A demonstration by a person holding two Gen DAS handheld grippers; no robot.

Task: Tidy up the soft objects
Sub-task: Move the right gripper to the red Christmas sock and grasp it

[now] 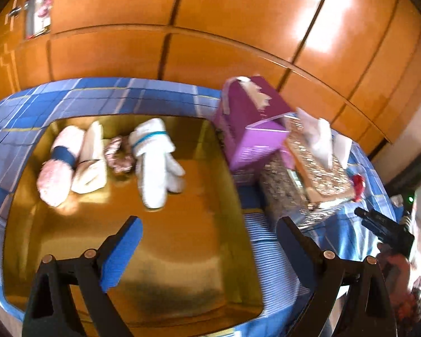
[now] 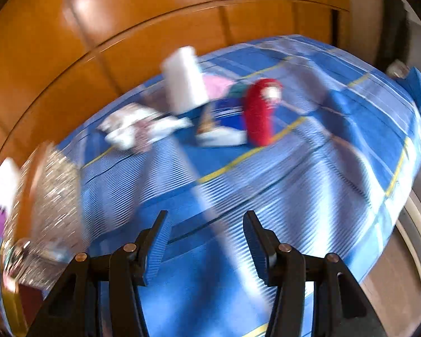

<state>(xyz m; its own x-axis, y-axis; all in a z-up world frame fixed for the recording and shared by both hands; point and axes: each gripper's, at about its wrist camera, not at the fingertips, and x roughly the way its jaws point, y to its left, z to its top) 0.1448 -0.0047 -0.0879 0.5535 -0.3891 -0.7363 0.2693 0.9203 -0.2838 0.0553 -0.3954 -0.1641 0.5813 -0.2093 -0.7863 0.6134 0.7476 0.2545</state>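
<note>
In the left wrist view a gold tray [image 1: 182, 252] lies on the blue plaid cloth. At its far side lie a pink fluffy roll with a blue band [image 1: 59, 165], a cream folded cloth [image 1: 90, 163], a patterned scrunchie [image 1: 118, 157] and a white mitten [image 1: 154, 163]. My left gripper [image 1: 207, 241] is open and empty above the tray's near half. In the blurred right wrist view, a red soft object [image 2: 259, 112], a blue-and-white cloth [image 2: 224, 123], a pink cloth [image 2: 216, 84], a white roll [image 2: 183, 80] and crumpled white cloths [image 2: 137, 129] lie on the cloth. My right gripper [image 2: 207, 241] is open and empty, well short of them.
A purple box [image 1: 247, 123] and a glittery tissue box [image 1: 314, 165] stand right of the tray; the tissue box also shows in the right wrist view [image 2: 50, 196]. Orange wooden cabinets [image 1: 182, 28] rise behind the table. The table's right edge [image 2: 401, 210] drops to the floor.
</note>
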